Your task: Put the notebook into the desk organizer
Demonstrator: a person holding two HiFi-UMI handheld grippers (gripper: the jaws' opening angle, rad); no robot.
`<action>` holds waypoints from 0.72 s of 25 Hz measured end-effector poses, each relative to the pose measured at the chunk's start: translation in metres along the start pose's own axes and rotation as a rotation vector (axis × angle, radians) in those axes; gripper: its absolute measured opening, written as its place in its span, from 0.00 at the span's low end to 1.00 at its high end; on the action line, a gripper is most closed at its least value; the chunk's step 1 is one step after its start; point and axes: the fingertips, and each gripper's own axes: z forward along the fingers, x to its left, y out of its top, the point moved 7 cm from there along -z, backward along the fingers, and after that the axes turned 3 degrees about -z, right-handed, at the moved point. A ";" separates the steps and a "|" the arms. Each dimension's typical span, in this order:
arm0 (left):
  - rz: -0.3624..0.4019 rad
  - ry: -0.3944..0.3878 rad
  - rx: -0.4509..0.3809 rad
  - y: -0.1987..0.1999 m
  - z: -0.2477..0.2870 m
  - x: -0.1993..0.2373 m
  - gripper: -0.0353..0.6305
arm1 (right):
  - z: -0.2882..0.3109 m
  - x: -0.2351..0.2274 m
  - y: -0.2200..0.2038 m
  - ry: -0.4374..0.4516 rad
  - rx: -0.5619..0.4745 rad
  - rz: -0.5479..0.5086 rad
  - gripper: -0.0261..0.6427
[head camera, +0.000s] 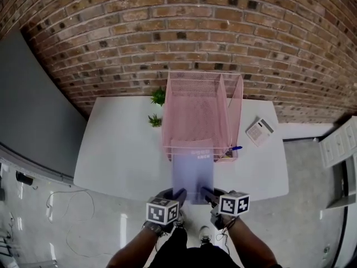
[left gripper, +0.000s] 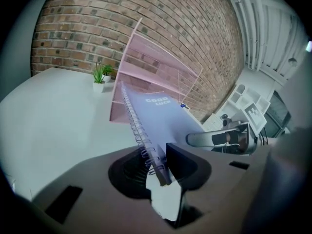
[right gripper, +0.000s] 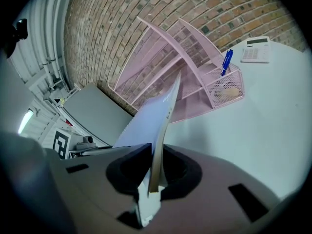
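Note:
A pale blue spiral notebook [head camera: 192,169] hangs over the white table's [head camera: 122,149] near edge, held at its near corners by both grippers. My left gripper [head camera: 179,194] is shut on the corner by the wire spiral [left gripper: 139,130]. My right gripper [head camera: 207,193] is shut on the plain corner [right gripper: 152,155]. The notebook's far edge points at the front of the pink mesh desk organizer [head camera: 234,110], which stands at the table's back against the brick wall. In the right gripper view the notebook [right gripper: 151,116] rises toward the organizer [right gripper: 165,57].
A blue pen [head camera: 234,148] stands in the organizer's small front cup on the right. A white calculator [head camera: 260,131] lies at the table's right. Two small potted plants [head camera: 158,96] stand left of the organizer. A grey panel [head camera: 33,110] lies to the left.

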 end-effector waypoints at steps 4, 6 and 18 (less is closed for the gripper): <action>0.016 -0.014 0.016 0.012 0.007 0.010 0.20 | 0.009 -0.003 0.009 -0.015 -0.022 0.025 0.12; 0.023 -0.024 0.022 0.017 0.011 0.014 0.20 | 0.013 -0.004 0.012 -0.023 -0.033 0.037 0.11; 0.064 -0.116 0.024 0.040 0.028 0.036 0.22 | 0.026 -0.009 0.028 -0.068 -0.115 0.119 0.11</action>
